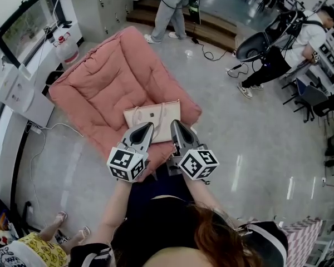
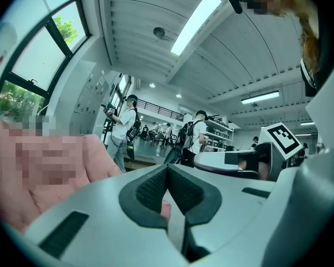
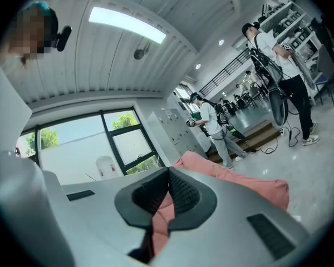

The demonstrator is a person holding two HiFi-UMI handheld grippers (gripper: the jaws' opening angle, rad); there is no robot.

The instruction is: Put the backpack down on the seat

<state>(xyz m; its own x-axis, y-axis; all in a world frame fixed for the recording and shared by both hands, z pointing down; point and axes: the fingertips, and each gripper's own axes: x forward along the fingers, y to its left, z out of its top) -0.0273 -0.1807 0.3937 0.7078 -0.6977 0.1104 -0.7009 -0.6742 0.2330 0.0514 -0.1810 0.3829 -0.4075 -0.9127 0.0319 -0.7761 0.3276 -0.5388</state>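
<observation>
A beige backpack [image 1: 156, 113] lies flat on the front part of the big pink cushion seat [image 1: 103, 77]. Both grippers hover side by side at its near edge, pointing over it. My left gripper [image 1: 149, 125] is shut, its dark pads meeting at the tip [image 2: 167, 167] with nothing seen between them. My right gripper [image 1: 174, 123] is shut the same way [image 3: 168, 169], with only pink cushion [image 3: 239, 179] showing past its jaws. The grippers hide the near edge of the backpack. The right gripper's marker cube [image 2: 282, 139] shows in the left gripper view.
A white water dispenser [image 1: 14, 90] and a jug [image 1: 67, 50] stand at the left by the window. People stand at the wooden steps [image 1: 172, 4]. One person bends over at the right [image 1: 292, 43]. Cables [image 1: 211, 54] lie on the floor; someone's feet [image 1: 61, 221] are at the lower left.
</observation>
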